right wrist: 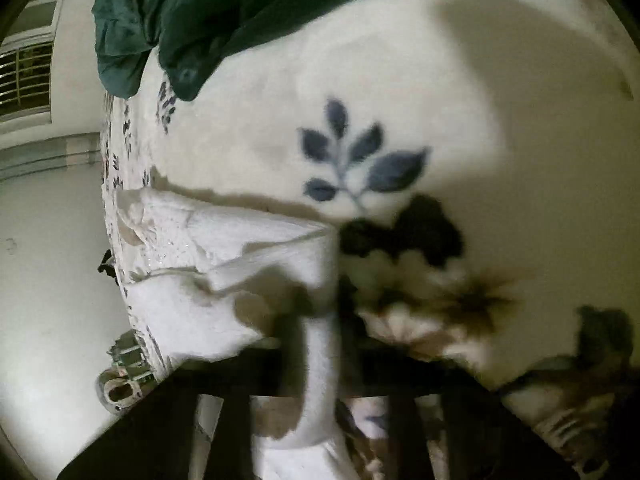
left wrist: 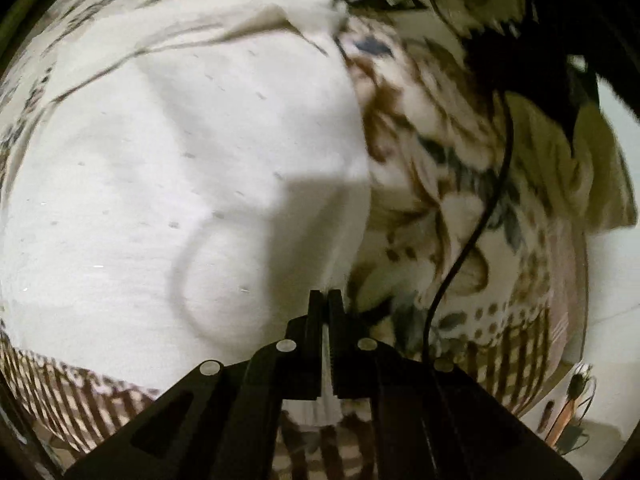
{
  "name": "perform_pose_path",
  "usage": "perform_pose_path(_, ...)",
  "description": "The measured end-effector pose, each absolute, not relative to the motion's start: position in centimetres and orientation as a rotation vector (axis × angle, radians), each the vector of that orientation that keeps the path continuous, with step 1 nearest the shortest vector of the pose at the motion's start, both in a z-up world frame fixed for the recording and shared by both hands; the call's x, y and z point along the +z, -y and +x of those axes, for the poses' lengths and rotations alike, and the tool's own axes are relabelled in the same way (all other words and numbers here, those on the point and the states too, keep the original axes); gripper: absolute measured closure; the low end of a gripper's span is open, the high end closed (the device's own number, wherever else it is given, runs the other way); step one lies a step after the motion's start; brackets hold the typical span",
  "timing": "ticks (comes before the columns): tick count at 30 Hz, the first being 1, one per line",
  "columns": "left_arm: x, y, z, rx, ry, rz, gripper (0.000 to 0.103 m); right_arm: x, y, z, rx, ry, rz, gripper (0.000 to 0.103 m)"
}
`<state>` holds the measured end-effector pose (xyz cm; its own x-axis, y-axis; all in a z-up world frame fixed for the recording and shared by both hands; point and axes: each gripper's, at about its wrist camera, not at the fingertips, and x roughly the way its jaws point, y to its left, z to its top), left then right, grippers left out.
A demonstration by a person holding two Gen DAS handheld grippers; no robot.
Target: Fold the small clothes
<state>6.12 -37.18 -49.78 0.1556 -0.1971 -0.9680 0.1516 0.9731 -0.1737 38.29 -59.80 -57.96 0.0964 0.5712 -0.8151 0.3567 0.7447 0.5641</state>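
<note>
Floral blanket point(right wrist: 360, 160), dark green cloth point(right wrist: 192, 12), black cable point(left wrist: 472, 236), window point(right wrist: 26, 80).

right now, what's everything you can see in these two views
white garment: one, white with small flecks, spread on the bedspread, edge pinched in both claws
floral bedspread: one, cream with blue and brown flowers, under everything
dark green cloth: one, dark green, crumpled at the far edge of the bed
olive cloth: one, olive, far right in the left view
black cable: one, black, trailing across the bedspread
window: one, barred, on the wall left
left claw: black, shut on the garment edge
right claw: black, blurred, fabric between its fingers
</note>
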Motion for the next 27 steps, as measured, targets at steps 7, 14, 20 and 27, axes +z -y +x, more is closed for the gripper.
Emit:
perform_pose_path(7, -45.0, 30.0, 7.1, -0.180, -1.315, -0.148, 0.102, -50.7, 55.7, 38.8, 0.189, -1.435, 0.653, 0.096)
perform_pose_path(14, -41.2, 18.8, 7.2, -0.083, -1.249, -0.358, 0.102, -43.1, 46.3, 41.1, 0.200, -1.393, 0.476, 0.096)
perform_pose_path(20, -42.0, 7.9, 6.4, 0.032, -1.234, -0.505, 0.102, -39.9, 32.0, 44.1, 0.236, -1.393, 0.293, 0.096)
perform_pose_path(27, -45.3, -1.2, 5.6, 0.121, -1.223, -0.622, 0.102, -42.1, 14.0, 47.1, 0.242, -1.398, 0.056, 0.097)
